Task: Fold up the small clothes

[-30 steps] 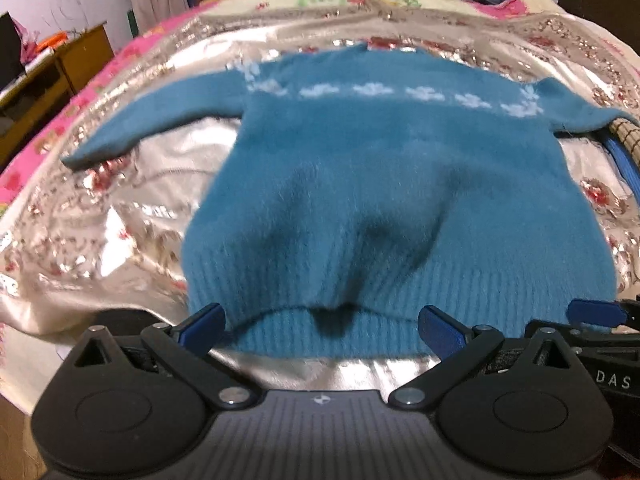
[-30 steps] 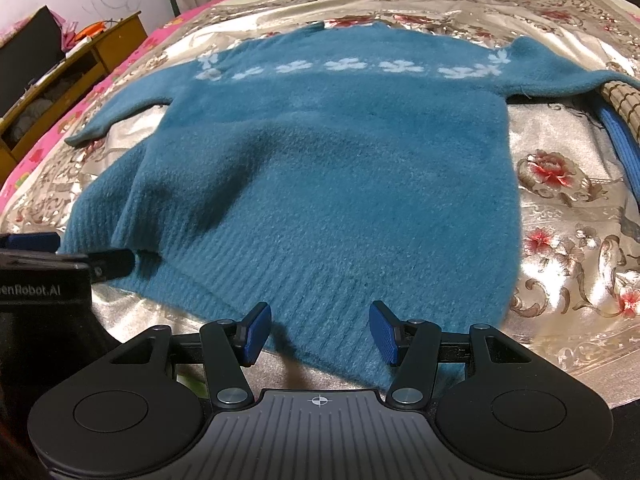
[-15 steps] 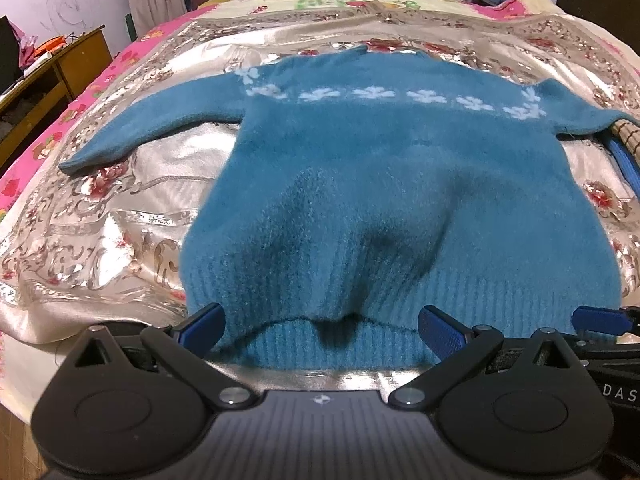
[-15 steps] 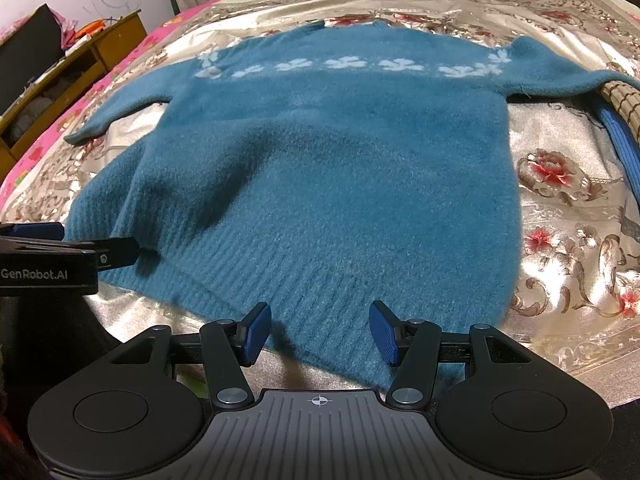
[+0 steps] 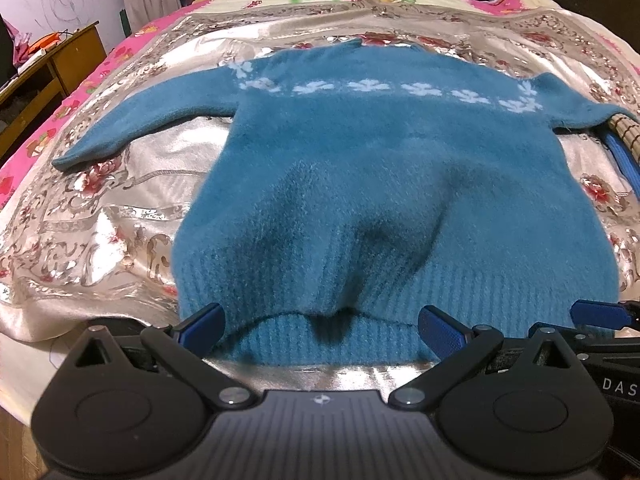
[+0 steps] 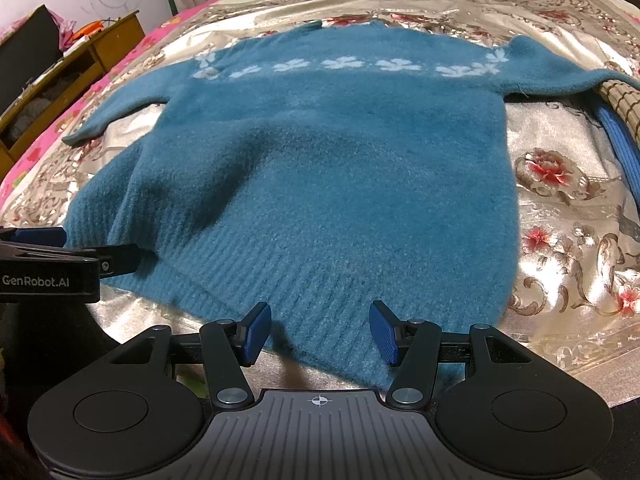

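The bed carries a shiny silver-beige satin bedspread with a red floral pattern point(image 5: 100, 236), and it fills most of both views. A pink flowered sheet point(image 5: 60, 116) shows along its left edge, with a brown wooden desk point(image 6: 80, 68) beyond that.

Your task item, a fuzzy teal knitted sweater with a row of white flower motifs across the chest point(image 5: 380, 184), lies spread flat on the bedspread. Its neckline points away from you and its ribbed hem point(image 6: 320, 292) lies nearest to you. Its left sleeve point(image 5: 140, 120) stretches out over the bedspread. Its right sleeve point(image 6: 560, 76) reaches to a tan checked cloth with a blue strap beside it point(image 6: 616, 108).

A raised fold stands in the sweater body just above the hem on the left side.

Your left gripper point(image 5: 320, 320) hangs at the left part of the hem with its blue pads spread wide. The hem edge sits between them, but neither pad presses on it, so nothing is gripped.

Your right gripper point(image 6: 320, 330) hangs at the right part of the hem, its jaws likewise apart. The pads flank the hem without clamping it.
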Available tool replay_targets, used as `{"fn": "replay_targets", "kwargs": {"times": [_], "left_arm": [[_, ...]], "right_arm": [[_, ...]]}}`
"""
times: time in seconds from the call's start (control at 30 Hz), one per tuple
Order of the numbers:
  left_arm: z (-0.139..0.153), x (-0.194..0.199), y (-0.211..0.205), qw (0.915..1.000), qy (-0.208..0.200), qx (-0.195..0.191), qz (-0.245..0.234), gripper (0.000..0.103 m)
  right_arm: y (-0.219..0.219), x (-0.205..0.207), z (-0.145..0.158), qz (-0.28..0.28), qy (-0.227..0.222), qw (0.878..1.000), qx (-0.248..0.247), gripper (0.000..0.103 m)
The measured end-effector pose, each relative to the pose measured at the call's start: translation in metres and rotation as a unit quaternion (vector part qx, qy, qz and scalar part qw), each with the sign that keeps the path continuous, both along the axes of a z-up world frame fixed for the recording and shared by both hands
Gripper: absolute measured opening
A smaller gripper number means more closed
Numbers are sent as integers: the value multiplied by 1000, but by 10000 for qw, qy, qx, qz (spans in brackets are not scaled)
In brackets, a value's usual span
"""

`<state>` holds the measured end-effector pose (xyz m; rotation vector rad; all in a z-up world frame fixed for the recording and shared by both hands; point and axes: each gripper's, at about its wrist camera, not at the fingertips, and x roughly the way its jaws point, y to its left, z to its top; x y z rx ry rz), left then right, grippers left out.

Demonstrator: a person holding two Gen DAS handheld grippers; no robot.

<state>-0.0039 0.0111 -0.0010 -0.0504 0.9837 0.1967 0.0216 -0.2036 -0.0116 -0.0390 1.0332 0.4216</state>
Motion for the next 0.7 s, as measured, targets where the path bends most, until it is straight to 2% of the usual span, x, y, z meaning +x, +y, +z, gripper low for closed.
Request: {"fn": "replay_targets", "kwargs": {"times": [0.7], "left_arm": [[-3,2,-2,9999,98,-46,-39,103]], "right_arm": [[1,-1,-1,15,1,10000,-25,55]]}}
